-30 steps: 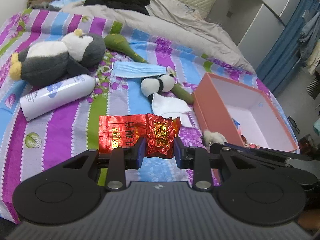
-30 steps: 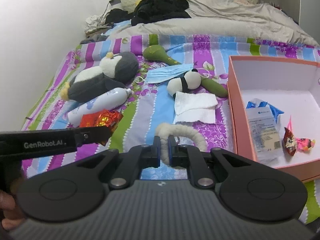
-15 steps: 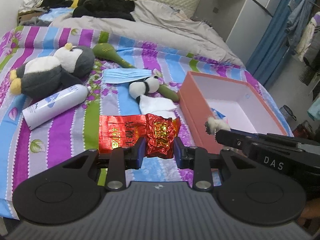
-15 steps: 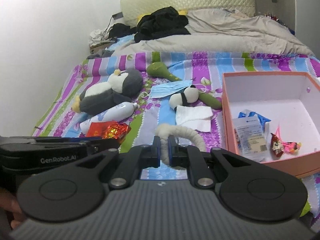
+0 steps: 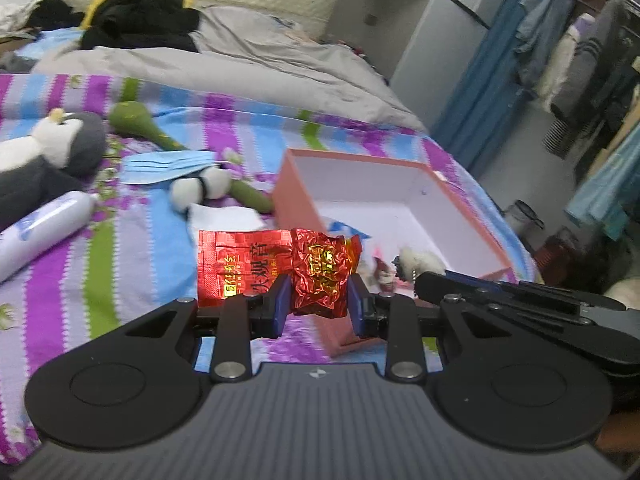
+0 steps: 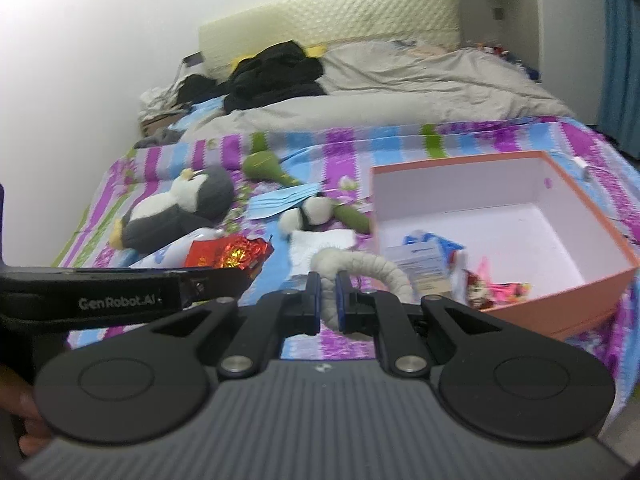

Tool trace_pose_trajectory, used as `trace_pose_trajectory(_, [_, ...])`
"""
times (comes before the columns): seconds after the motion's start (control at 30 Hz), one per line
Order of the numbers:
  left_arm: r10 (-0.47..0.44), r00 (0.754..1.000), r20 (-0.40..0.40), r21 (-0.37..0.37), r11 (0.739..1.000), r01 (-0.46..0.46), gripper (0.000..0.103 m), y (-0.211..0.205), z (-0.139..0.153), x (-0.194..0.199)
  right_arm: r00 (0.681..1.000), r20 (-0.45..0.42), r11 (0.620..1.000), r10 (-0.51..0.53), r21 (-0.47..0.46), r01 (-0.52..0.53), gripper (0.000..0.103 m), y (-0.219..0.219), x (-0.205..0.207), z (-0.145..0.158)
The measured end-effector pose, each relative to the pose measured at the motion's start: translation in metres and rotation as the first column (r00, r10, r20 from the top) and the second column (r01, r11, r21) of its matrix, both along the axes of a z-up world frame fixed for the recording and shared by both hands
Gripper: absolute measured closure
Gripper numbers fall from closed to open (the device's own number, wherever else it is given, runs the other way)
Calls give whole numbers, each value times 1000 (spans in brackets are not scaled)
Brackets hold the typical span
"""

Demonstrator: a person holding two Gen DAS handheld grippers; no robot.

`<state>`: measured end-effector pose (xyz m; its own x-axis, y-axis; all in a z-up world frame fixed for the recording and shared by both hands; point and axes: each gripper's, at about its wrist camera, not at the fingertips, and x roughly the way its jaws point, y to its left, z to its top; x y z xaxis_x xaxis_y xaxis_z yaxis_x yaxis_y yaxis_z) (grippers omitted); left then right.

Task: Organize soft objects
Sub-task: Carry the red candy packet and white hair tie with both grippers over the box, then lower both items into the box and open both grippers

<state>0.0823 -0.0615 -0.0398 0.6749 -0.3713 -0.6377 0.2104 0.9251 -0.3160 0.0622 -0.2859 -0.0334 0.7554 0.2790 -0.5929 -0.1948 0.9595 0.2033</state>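
Your left hand-held gripper (image 5: 316, 304) is clamped on a crumpled red foil packet (image 5: 280, 266), held in the air just beside the near corner of the orange box (image 5: 472, 220) on the bed (image 5: 120, 240). Your right hand-held gripper (image 6: 328, 304) pinches a white fuzzy loop (image 6: 368, 268) just left of the box.

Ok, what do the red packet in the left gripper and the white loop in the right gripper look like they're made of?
Red packet: probably metallised foil or foil-laminated plastic; it is glossy, sharply creased and glints gold where printed. White loop: looks like soft, matte, fuzzy fabric, perhaps a plush or towelling band; its surface shows a twisted, ribbed texture and it bends limply between the jaws. The exact fibre cannot be told.
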Motion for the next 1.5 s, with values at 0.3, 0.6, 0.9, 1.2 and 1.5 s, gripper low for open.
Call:
trace_pose_trajectory(0.3, [-123,992,4,-12,992,123,68,-53,2,7,994,-5,994,-106,-6,106,92,-43,-15,-1])
trace_pose_trajectory(0.6, [-197,980,-24,-16,980,196,68,-92,-10,27,986,-38,986,-164,11,165,92,-72,-1,-15])
trace_pose_trajectory(0.9, [-230,971,-58,21,973,232,68,-128,-23,83,981,-80,983,-179,28,182,92,-102,46,-32])
trace_pose_trajectory(1.2, [-251,962,-110,61,964,258,68,-168,-42,148,968,-139,978,-209,-8,210,92,-129,106,-64])
trace_pose_trajectory(1.5, [-291,942,-169,75,949,307,68,-203,-77,200,950,-209,972,-230,-8,233,92,-152,144,-95])
